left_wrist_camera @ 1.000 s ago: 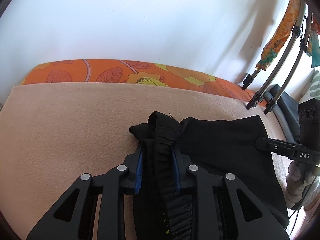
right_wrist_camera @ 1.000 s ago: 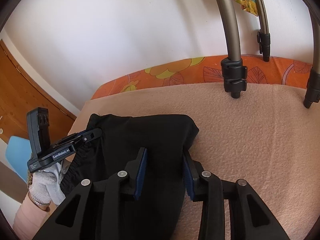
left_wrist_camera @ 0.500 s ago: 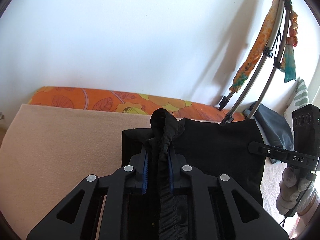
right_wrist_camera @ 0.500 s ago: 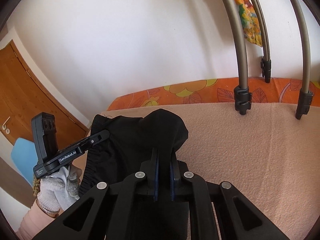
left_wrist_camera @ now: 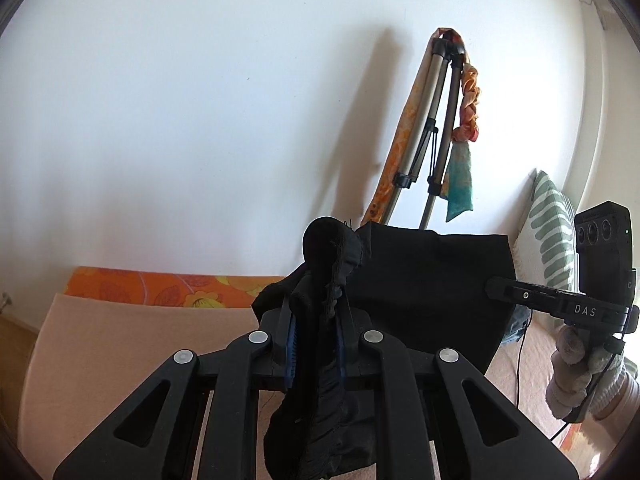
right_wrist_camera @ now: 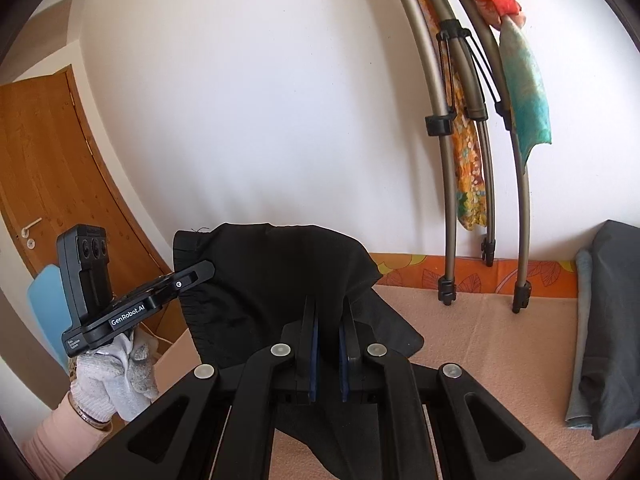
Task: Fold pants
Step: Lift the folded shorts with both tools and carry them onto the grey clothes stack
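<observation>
- We've got the black pants [left_wrist_camera: 424, 292] up in the air, held between our two claws above the bed's peach blanket [left_wrist_camera: 132, 344].
- Our left claw [left_wrist_camera: 316, 338] is clamped tight on the gathered waistband, a bunch of fabric poking up past the blue pads and more drooping below.
- Our right claw [right_wrist_camera: 326, 332] is pinched narrow on the other top corner of the pants [right_wrist_camera: 280, 276], cloth pressed between its pads.
- The fabric spans flat between both grips, hanging in front of the white wall.
- From the right wrist view, the gloved left hand [right_wrist_camera: 114, 376] grips its device beside the wooden door [right_wrist_camera: 48, 184].
- Behind the bed, a folded metal frame [right_wrist_camera: 448, 160] leans on the wall with bright scarves draped on it; grey folded cloth [right_wrist_camera: 604, 328] lies on the blanket to the right.
</observation>
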Tool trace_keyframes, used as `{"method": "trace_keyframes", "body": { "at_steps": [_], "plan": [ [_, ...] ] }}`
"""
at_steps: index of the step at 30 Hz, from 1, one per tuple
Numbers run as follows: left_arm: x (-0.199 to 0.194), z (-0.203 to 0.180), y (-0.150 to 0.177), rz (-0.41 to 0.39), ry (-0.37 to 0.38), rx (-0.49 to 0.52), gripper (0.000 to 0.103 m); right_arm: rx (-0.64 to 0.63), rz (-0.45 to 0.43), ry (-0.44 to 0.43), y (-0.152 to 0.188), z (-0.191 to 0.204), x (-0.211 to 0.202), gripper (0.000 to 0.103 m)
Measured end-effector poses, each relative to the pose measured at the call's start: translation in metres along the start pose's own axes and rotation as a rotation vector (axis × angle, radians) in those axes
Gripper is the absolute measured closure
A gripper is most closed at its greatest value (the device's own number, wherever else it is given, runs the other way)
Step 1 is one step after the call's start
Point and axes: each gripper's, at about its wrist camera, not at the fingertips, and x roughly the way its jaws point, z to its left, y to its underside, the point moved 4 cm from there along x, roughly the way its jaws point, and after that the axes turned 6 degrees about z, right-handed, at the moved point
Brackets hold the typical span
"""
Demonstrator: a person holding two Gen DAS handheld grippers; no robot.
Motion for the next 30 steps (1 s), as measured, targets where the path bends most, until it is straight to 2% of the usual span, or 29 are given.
{"method": "trace_keyframes", "body": {
  "at_steps": [7, 12, 17, 22, 30],
  "plan": [
    [-0.011, -0.071, -0.015, -0.047, 0.074, 0.069, 0.090, 0.006, -0.071, 0.063, -0.008, -0.028, -0.077, 0.097],
    [-0.006, -0.119, -0.022, -0.065, 0.159, 0.079, 0.090, -0.012, -0.109, 0.128, -0.009, -0.050, -0.135, 0.098],
    [0.020, -0.170, -0.030, -0.056, 0.246, 0.083, 0.090, -0.002, -0.136, 0.193, -0.005, -0.083, -0.182, 0.098],
    [0.050, -0.220, -0.031, -0.045, 0.294, 0.124, 0.090, 0.031, -0.150, 0.254, -0.001, -0.132, -0.220, 0.098],
    [0.122, -0.271, -0.029, -0.004, 0.324, 0.150, 0.090, 0.080, -0.137, 0.312, 0.000, -0.221, -0.235, 0.098]
  ]
}}
